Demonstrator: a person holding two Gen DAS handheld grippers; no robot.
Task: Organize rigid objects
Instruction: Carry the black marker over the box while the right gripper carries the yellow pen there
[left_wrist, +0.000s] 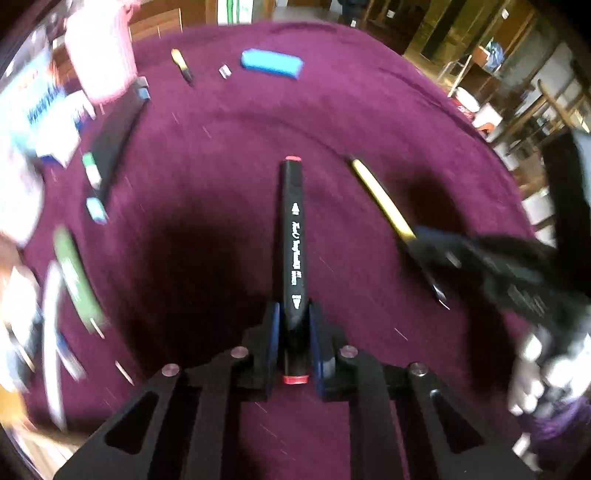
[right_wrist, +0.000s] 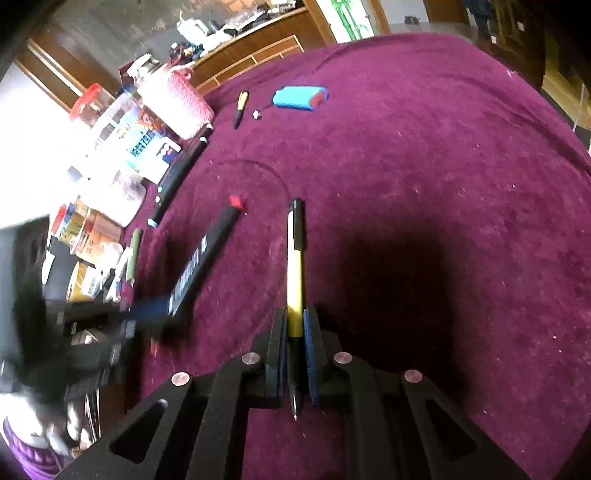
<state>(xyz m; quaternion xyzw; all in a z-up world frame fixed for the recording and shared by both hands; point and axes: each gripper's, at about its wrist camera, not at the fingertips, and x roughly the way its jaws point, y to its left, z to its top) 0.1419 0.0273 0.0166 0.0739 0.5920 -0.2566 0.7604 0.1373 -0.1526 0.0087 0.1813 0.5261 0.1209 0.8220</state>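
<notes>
Left tongs (left_wrist: 293, 328) clamp a black marker (left_wrist: 291, 236), right tongs (right_wrist: 294, 347) a yellow pen (right_wrist: 294, 273); gripped near one end pointing twelve o'clock, either could pivot and drop onto the bench (right_wrist: 424, 147).

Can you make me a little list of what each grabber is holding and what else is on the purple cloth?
left gripper: shut on the black marker with red ends
right gripper: shut on the yellow and black pen
surface: purple-red cloth
far on the cloth: blue oblong case, small yellow and black pen
at the cloth's edge: pink knitted basket
</notes>
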